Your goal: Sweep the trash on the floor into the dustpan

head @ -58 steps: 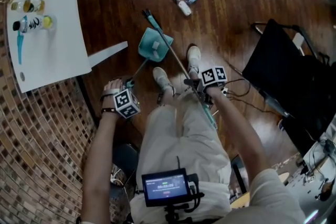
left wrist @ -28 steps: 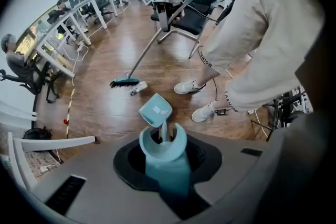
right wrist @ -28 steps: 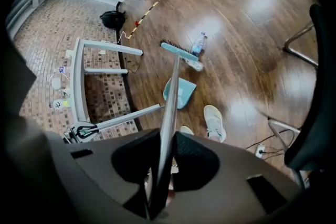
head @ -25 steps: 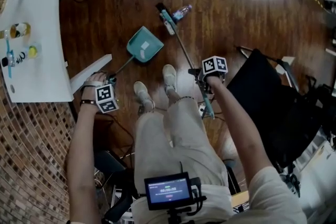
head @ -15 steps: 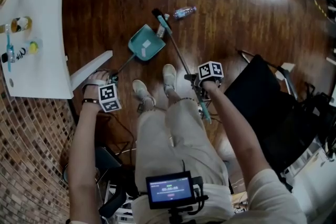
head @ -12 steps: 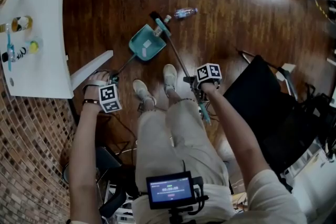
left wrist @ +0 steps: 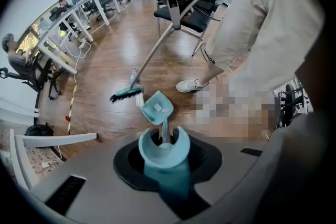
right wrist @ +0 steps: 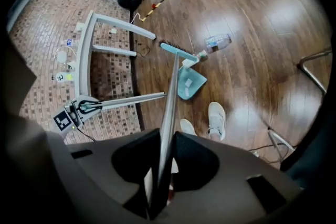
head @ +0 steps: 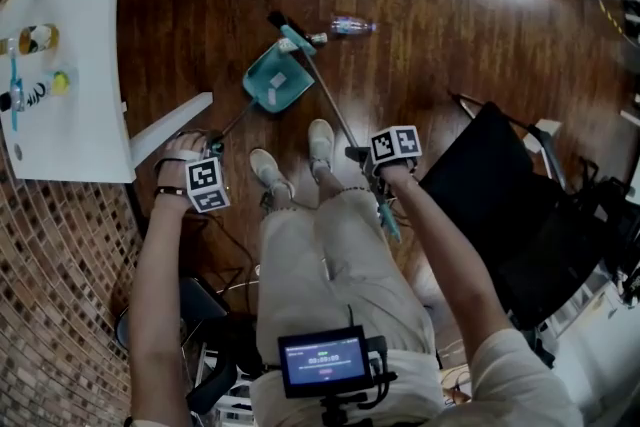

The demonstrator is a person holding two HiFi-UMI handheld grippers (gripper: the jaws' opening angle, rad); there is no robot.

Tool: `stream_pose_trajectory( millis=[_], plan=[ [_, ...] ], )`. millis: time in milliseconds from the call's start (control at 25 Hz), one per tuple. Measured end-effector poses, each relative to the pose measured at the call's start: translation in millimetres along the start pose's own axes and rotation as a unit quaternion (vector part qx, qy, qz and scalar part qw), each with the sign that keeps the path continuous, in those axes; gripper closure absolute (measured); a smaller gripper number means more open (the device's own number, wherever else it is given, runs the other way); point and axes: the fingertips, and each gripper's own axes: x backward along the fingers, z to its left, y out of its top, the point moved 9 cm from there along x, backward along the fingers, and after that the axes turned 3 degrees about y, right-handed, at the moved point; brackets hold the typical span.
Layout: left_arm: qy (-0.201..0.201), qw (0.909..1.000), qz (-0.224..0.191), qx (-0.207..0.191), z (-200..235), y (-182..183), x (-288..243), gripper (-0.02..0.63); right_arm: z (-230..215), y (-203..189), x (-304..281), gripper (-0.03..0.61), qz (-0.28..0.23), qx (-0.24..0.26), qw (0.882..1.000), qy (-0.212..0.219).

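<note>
The left gripper (left wrist: pixel 164 140) is pinching the teal grip of the long-handled teal plastic dustpan (head: pixel 275 83). The pan is sitting on the dark wooden floor (head: pixel 450 35) in the upper centre of the head view, just above the white shoes (head: pixel 320 140). The right gripper (right wrist: pixel 163 165) is clamping tight on the metal pole of the teal-headed broom (head: pixel 287 37), and the broom's head is hovering just beside the pan's upper edge. A white scrap (head: pixel 281 81) is lying inside the pan, and a clear plastic bottle (head: pixel 352 26) is resting just right of the broom head.
</note>
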Motion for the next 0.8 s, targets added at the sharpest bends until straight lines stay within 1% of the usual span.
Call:
stream_pose_trajectory(
  millis=[80, 160, 320, 440, 560, 680, 800],
  plan=[
    [0.002, 1.0000, 0.000, -0.002, 0.7, -0.2, 0.5, 0.534, 1.8, 10.1, 11.4, 0.480, -0.024, 0.000, 1.000, 0.006],
    [0.002, 1.0000, -0.001, -0.001, 0.8, 0.1, 0.2, 0.534, -1.0, 23.6, 18.1, 0.480, -0.038, 0.002, 0.999, 0.003],
    [0.001, 1.0000, 0.000, 0.002, -0.2, 1.4, 0.0, 0.534, -13.6, 54.0, 12.6, 0.480, -0.036, 0.001, 0.999, -0.006],
    [0.001, 1.0000, 0.000, 0.003, 0.9, 1.6, -0.4, 0.534, -22.2, 72.2, -5.1, 0.480, -0.017, -0.011, 1.000, -0.011],
    [0.001, 1.0000, 0.000, 0.002, 1.7, 1.5, -0.3, 0.534, -28.9, 76.1, -26.7, 0.479, 0.014, -0.022, 0.999, -0.021],
    [0.002, 1.0000, 0.000, 0.001, 3.8, 0.3, -0.1, 0.534, -31.8, 68.3, -42.4, 0.479, 0.048, -0.012, 0.998, -0.041],
    [0.002, 1.0000, -0.001, 0.004, 3.7, 0.0, -0.7, 0.534, -31.8, 50.2, -50.4, 0.479, 0.076, 0.002, 0.996, -0.048]
  ],
)
